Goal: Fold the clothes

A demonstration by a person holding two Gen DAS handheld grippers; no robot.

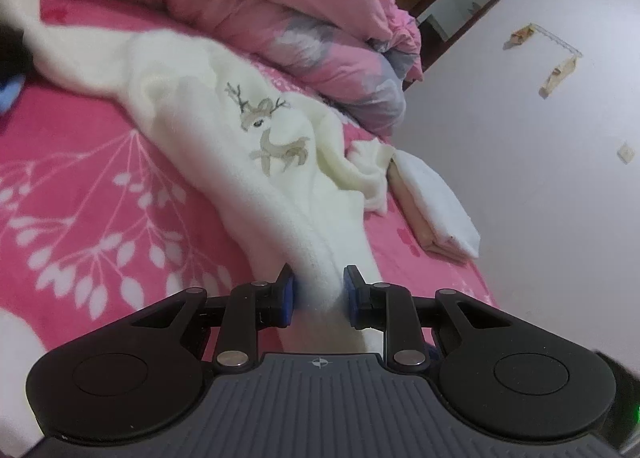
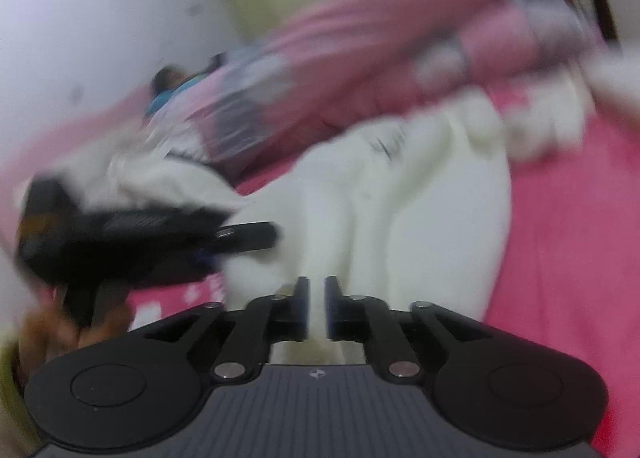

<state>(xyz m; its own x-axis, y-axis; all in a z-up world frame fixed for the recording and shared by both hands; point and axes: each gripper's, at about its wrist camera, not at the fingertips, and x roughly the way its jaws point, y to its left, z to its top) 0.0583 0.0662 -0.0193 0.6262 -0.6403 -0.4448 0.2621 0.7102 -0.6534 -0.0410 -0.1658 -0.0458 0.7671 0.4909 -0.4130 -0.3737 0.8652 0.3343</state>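
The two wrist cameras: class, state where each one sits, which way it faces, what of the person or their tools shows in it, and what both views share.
Left wrist view: sits on the left gripper, looking along its fingers over the white sweater toward the pink quilt and wall.
Right wrist view: sits on the right gripper, blurred, facing the sweater; the left gripper and a hand show at left.
Shared: sweater, quilt, pink bedsheet.

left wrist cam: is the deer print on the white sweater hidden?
No: the deer print lies face-up and fully visible on the white sweater spread over the pink bedsheet.
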